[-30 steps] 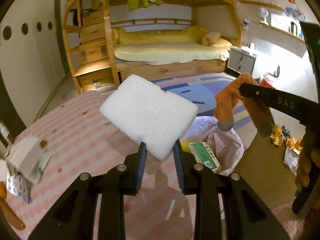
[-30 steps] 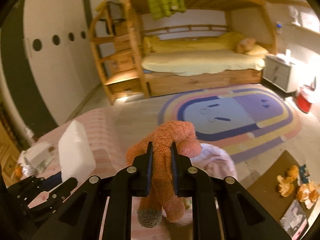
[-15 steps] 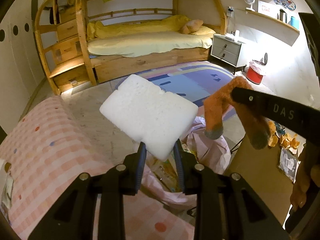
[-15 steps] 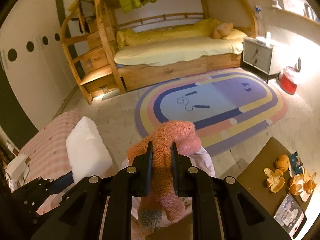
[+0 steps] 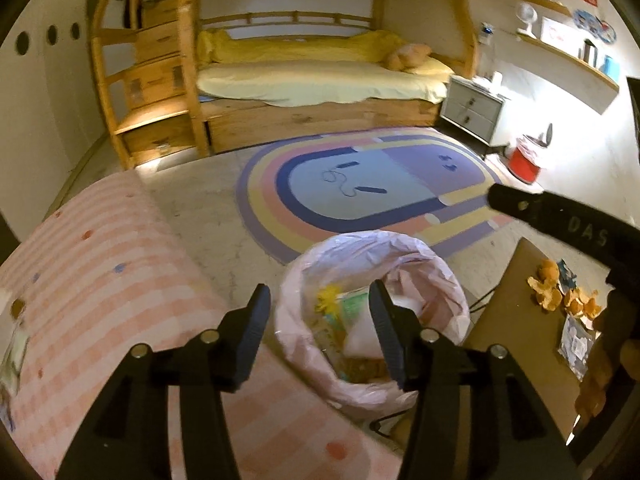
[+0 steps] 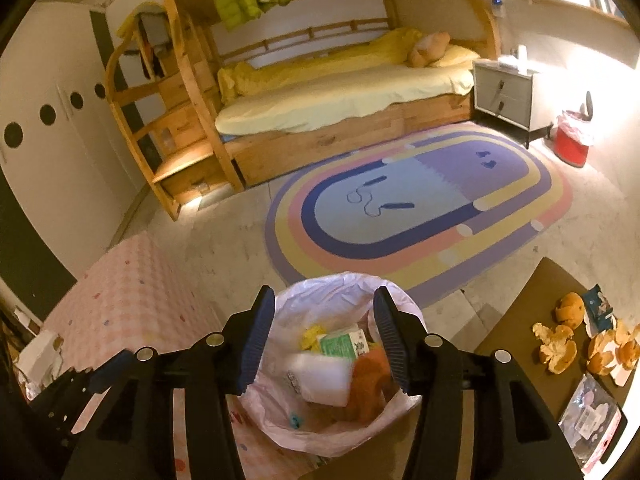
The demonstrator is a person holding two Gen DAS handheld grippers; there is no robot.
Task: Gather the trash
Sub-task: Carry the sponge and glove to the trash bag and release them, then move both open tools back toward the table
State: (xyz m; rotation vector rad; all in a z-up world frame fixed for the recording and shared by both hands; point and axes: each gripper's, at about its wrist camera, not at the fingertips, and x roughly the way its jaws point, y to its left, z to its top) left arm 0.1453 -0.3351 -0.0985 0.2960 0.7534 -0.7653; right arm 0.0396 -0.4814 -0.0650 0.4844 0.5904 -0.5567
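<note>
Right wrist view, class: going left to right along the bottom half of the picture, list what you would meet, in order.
Pink checked cloth → pink trash bag, with the right gripper open above it → brown table → orange peels → snack packet.

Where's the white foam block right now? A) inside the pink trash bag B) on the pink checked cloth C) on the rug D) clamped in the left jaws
A: the white foam block lies inside the pink trash bag beside the orange sock, and both the left gripper and right gripper are open and empty.
</note>
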